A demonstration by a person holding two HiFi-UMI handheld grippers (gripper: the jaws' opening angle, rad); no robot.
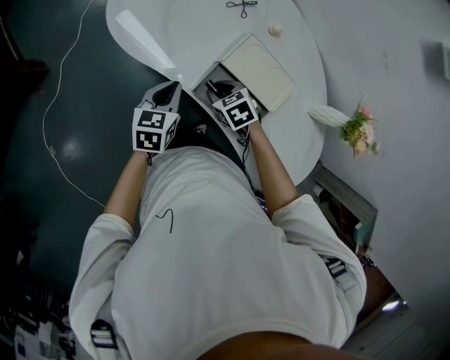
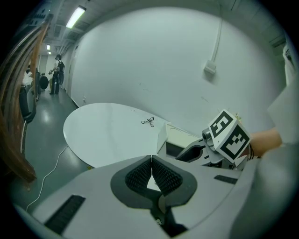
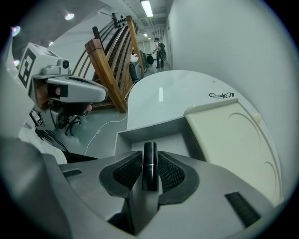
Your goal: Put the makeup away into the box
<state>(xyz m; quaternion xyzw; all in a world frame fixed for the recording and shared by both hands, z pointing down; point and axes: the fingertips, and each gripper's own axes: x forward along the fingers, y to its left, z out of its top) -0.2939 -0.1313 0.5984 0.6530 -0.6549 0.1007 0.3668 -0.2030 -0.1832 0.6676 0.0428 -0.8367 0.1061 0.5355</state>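
Observation:
My right gripper point(image 3: 149, 161) is shut on a black lipstick tube point(image 3: 149, 163), which stands upright between the pads. It hangs just over the grey inside of the open box point(image 3: 163, 137) near the table's front edge. The box's cream lid point(image 3: 233, 135) lies folded back to the right. In the head view the right gripper point(image 1: 215, 88) is over the box point(image 1: 204, 76), and the left gripper point(image 1: 167, 93) is beside it on the left. My left gripper point(image 2: 152, 161) is shut with nothing in it, a little back from the box point(image 2: 180, 140).
The white oval table point(image 1: 211, 28) carries a black wire eyelash curler point(image 1: 241, 5) and a small cream round thing point(image 1: 275, 29) at its far side. A flower sprig point(image 1: 358, 130) lies right of the table. A wooden rack point(image 3: 110, 65) and a white floor cable point(image 1: 60, 91) are on the left.

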